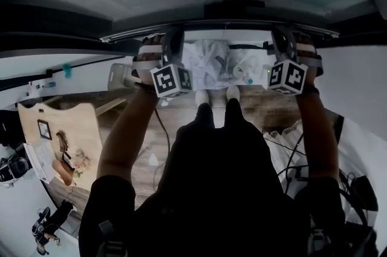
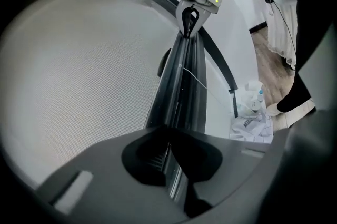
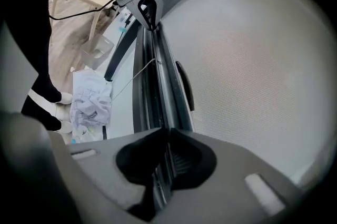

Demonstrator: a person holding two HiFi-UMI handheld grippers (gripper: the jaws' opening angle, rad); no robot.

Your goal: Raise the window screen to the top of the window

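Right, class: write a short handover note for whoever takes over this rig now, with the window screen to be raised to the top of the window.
The left gripper is shut on the screen bar, left of its middle.
The right gripper is shut on the same bar, right of its middle.
The mesh lies flat and taut beside the bar.
Done: both grips are set on the bar.
Left: lift both sides evenly until the bar reaches the top of the window. The top of the frame is not clearly in view, so I cannot tell how much travel remains.
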